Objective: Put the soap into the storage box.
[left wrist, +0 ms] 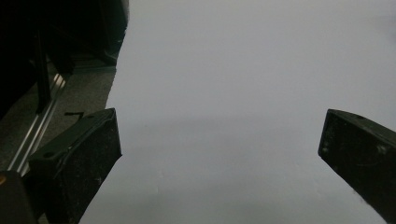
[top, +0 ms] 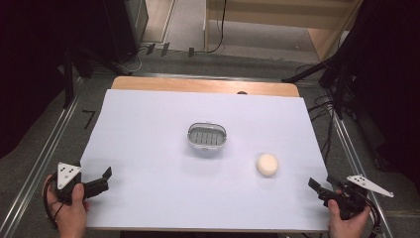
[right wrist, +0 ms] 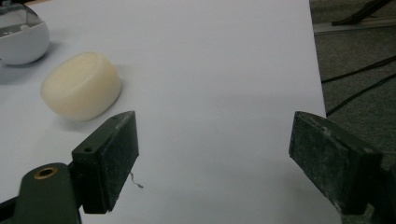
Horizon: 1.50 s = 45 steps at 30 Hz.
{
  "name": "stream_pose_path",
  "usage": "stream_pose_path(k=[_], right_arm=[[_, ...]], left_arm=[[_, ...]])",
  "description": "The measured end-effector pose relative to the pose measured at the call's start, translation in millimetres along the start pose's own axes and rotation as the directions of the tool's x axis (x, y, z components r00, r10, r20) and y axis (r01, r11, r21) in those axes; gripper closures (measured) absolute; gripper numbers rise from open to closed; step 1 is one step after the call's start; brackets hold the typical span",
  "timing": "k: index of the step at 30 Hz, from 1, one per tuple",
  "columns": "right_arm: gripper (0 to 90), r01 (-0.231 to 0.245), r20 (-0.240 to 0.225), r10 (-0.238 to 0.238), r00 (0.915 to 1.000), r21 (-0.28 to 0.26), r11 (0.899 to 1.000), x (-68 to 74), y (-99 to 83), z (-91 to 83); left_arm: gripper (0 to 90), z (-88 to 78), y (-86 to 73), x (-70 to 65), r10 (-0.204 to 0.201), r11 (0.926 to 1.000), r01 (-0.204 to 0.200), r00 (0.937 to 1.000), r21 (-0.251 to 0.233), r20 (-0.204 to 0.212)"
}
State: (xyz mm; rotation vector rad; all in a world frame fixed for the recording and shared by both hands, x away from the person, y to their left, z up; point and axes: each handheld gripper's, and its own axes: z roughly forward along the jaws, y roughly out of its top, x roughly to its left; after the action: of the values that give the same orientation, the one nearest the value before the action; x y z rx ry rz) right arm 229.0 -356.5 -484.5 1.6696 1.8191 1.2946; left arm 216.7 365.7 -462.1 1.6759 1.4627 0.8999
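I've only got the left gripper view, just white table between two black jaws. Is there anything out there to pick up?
Observer: Yes, a cream bar of soap lies on the white table, toward the right side.
Operator: Which gripper is nearer to it?
Observer: The right gripper; it sits at the table's near right corner with its jaws apart and nothing between them.
Operator: Anywhere to put the soap?
Observer: A soap dish with a slotted insert stands near the table's middle, apart from the soap and with nothing in it.
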Motion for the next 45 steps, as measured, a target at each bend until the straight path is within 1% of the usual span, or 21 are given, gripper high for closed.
stream_pose_path(k=[3,7,9,12,17,21,22,23,24,27,30,31,33,34,38,45], right_arm=[[16.4,0.003,0.010,-0.003,0.9999,0.006,1.000,0.7,0.2,1.0],[14.8,0.016,0.026,-0.017,0.9995,0.013,1.000,3.4,1.5,1.2],[14.0,0.031,0.027,-0.031,0.9991,0.020,0.999,4.6,2.1,1.2],[13.6,0.046,0.039,-0.047,0.9981,0.028,0.999,8.0,3.6,1.3],[13.6,0.049,0.045,-0.050,0.9977,0.026,0.998,13.0,8.6,1.3],[13.6,0.064,0.046,-0.065,0.9968,0.019,0.998,23.3,14.9,2.1],[13.6,0.064,0.046,-0.065,0.9968,0.019,0.998,23.3,14.9,2.1],[13.6,0.069,0.036,-0.070,0.9969,0.013,0.998,29.9,18.2,3.5],[13.6,0.074,0.027,-0.074,0.9969,0.010,0.997,33.4,19.7,4.7],[13.6,0.082,0.005,-0.082,0.9966,0.015,0.997,44.5,22.7,11.5],[13.6,0.090,-0.010,-0.089,0.9959,0.034,0.995,53.5,22.9,23.0],[13.6,0.088,-0.018,-0.087,0.9960,0.037,0.995,55.5,22.9,27.8],[13.7,0.068,-0.037,-0.066,0.9971,0.042,0.997,59.5,22.5,36.2],[13.7,0.067,-0.041,-0.065,0.9970,0.046,0.997,61.6,22.5,40.2],[13.6,0.110,-0.033,-0.108,0.9936,0.060,0.992,75.6,23.3,53.7],[13.6,0.132,-0.067,-0.128,0.9895,0.055,0.990,99.1,25.8,73.9]], left_arm=[[0.0,0.2,-0.2,-1.1,0.011,0.9999,-0.011,0.9999,-0.002,-0.003],[0.0,-0.4,-0.3,-0.1,0.004,1.0000,-0.004,1.0000,-0.004,0.002],[0.0,-0.3,-0.4,0.1,-0.002,1.0000,0.002,1.0000,-0.006,0.000],[0.0,0.4,0.1,0.2,-0.001,1.0000,0.001,1.0000,0.004,0.001],[0.0,1.2,0.4,-0.2,0.005,0.9999,-0.005,1.0000,0.011,0.000],[0.0,0.7,0.2,0.3,-0.002,1.0000,0.002,1.0000,0.006,0.002],[0.0,0.7,0.2,0.3,-0.002,1.0000,0.002,1.0000,0.006,0.002],[0.0,0.9,0.2,0.4,-0.005,1.0000,0.005,1.0000,0.006,0.002],[0.0,0.9,0.2,0.4,-0.003,1.0000,0.003,1.0000,0.008,0.004],[0.0,1.1,0.2,0.1,0.002,1.0000,-0.002,1.0000,0.009,0.003],[0.0,1.2,0.4,-1.1,0.013,0.9998,-0.013,0.9999,0.012,0.000],[0.0,1.5,0.3,-1.3,0.013,0.9999,-0.013,0.9999,0.011,0.000],[0.0,1.5,0.4,-2.0,0.017,0.9998,-0.017,0.9998,0.012,-0.003],[0.0,1.6,0.4,-2.0,0.023,0.9996,-0.023,0.9997,0.013,-0.003],[0.0,2.0,0.5,-2.7,0.030,0.9994,-0.030,0.9995,0.018,-0.002],[0.0,2.3,0.6,-3.2,0.036,0.9991,-0.036,0.9994,0.020,0.000]])
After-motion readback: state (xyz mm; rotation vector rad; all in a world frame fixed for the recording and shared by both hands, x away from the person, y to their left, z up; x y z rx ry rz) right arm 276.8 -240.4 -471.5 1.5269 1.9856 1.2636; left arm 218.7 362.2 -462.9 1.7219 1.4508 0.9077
